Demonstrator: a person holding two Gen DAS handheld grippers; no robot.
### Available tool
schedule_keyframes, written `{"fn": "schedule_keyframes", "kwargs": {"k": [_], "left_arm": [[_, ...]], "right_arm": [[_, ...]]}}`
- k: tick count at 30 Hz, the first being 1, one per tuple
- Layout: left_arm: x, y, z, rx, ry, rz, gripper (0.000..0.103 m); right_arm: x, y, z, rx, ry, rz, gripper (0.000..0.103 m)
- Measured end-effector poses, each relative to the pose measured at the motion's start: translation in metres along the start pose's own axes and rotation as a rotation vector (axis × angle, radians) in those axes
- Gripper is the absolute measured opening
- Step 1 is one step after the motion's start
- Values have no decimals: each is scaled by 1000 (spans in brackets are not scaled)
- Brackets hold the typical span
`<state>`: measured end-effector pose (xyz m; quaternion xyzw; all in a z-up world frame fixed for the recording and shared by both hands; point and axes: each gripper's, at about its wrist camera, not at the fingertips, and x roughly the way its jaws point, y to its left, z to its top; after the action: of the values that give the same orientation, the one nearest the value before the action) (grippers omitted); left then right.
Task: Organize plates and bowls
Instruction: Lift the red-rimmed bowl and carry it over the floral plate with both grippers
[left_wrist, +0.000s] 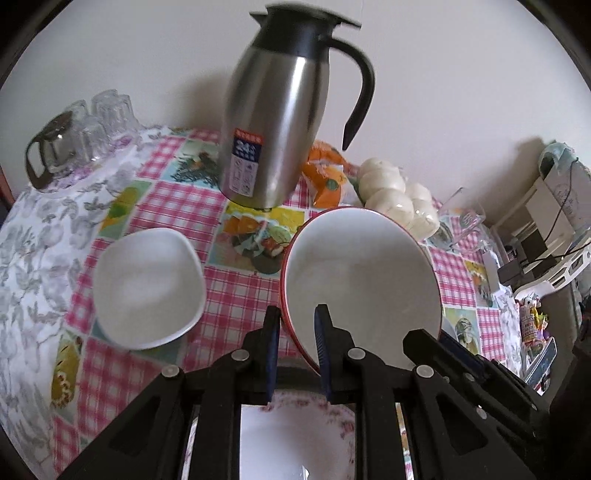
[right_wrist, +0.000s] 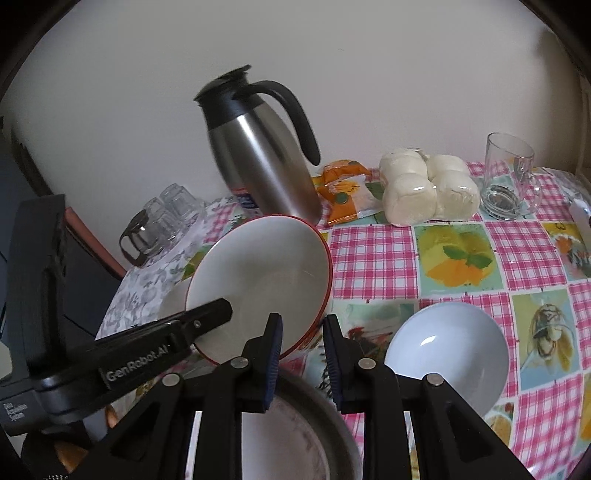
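My left gripper (left_wrist: 297, 325) is shut on the near rim of a red-rimmed white bowl (left_wrist: 362, 277), held tilted above the table; the bowl also shows in the right wrist view (right_wrist: 266, 273) with the left gripper's finger (right_wrist: 207, 314) inside it. My right gripper (right_wrist: 303, 332) has its jaws slightly apart and nothing between them, just right of that bowl's rim. A white squarish bowl (left_wrist: 147, 288) sits on the table to the left. A pale blue bowl (right_wrist: 447, 347) sits at right. A floral plate (left_wrist: 295, 435) and a grey-rimmed plate (right_wrist: 303, 424) lie under the grippers.
A steel thermos jug (left_wrist: 277, 122) stands at the back of the checked tablecloth (right_wrist: 373, 258). Wrapped white buns (right_wrist: 428, 192) and an orange packet (right_wrist: 343, 192) lie beside it. A glass mug (right_wrist: 509, 177) stands at back right. Glasses and a glass pot (left_wrist: 51, 151) stand at back left.
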<state>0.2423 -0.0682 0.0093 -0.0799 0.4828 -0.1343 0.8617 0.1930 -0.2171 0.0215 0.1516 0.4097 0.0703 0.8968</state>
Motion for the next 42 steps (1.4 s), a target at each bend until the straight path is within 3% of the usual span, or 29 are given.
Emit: {"fn": "schedule_keyframes", "kwargs": {"k": [17, 25, 42], "left_arm": [[-41, 32, -54, -138, -47, -65, 20], [-44, 32, -71, -108, -48, -64, 19], [-59, 31, -95, -99, -63, -65, 19]], "right_arm": [[-30, 45, -42, -106, 50, -58, 25], [-23, 43, -62, -109, 98, -89, 25], [-32, 49, -80, -120, 100, -92, 25]]}}
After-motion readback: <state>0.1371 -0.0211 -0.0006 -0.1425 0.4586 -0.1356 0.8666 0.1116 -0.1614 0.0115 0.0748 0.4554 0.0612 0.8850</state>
